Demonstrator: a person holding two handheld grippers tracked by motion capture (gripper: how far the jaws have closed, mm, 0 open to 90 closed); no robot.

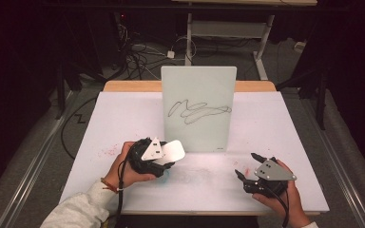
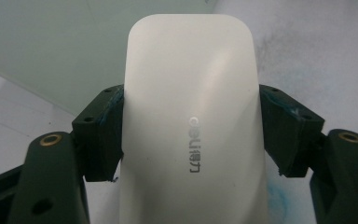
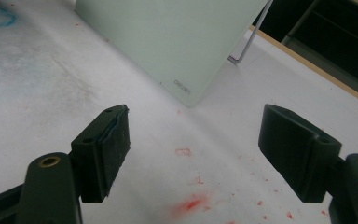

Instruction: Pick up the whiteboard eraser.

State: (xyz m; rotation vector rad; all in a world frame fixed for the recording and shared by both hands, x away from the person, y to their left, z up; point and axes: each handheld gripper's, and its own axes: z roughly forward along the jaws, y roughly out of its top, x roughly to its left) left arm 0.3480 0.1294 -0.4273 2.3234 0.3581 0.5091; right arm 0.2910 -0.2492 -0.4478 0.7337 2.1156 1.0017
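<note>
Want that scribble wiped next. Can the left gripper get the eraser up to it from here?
Probably yes. The left gripper grips the eraser just before the board, and nothing stands between it and the scribble.

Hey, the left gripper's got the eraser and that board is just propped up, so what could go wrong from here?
1. The board stands upright on a thin wire stand; pushing on it with the eraser may tip it or slide it back.
2. The left gripper pinches the smooth eraser only by its sides, so it may twist or slip under pressure.
3. The right gripper is open and apart from the board, so nothing steadies it.
</note>
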